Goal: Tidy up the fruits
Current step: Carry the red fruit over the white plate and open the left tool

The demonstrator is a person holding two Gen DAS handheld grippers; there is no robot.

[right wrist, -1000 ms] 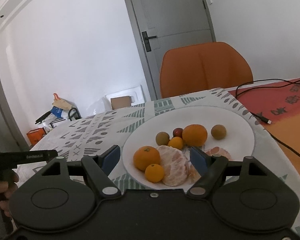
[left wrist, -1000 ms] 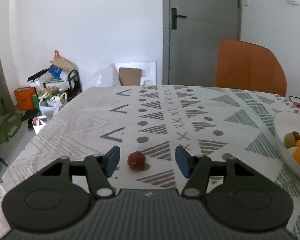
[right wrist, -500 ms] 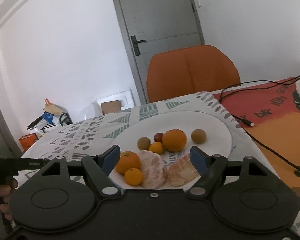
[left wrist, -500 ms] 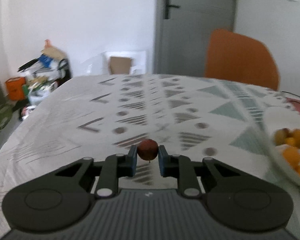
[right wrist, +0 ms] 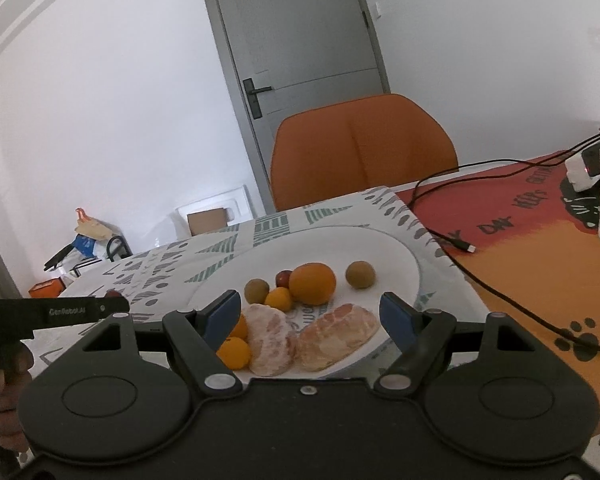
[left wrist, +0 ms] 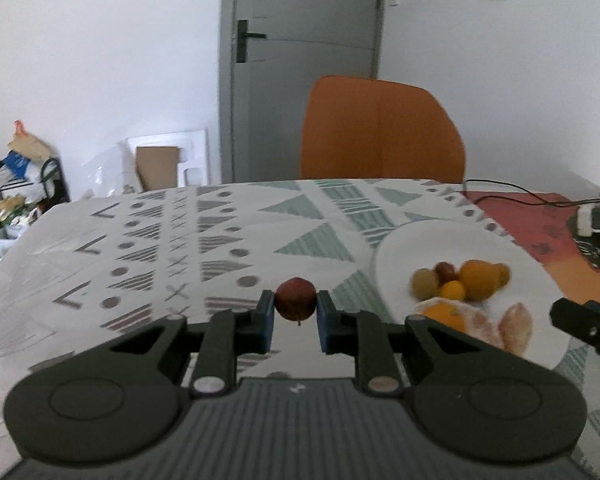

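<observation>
Table (left wrist: 300,240): covered by a white cloth with grey and green triangle patterns; fills the middle of the left wrist view, with an orange-red printed mat at the right edge.
Orange chair (left wrist: 380,128): behind the table's far edge, upper centre of both views, in front of a grey door.
White plate (right wrist: 400,252): centre of the right wrist view, right of centre in the left wrist view; holds a large orange (right wrist: 312,284), small oranges, two peeled citrus halves, brownish round fruits and a small red one.
Right gripper (right wrist: 310,316): jaws wide apart, nothing between the pads; it hangs over the near rim of the plate above the peeled citrus.
Left gripper (left wrist: 296,316): jaws narrow, blue pads pressing both sides of a small red fruit.
Small red fruit (left wrist: 295,299): dark red, round, short stem pointing down; lower centre of the left wrist view, lifted off the cloth, left of the plate.
Step in hand: judged as carrying the picked fruit toward the plate.
Next move: likely to swing right over a bare part of the plate, lower, then open gently so the round fruit does not roll off.
</observation>
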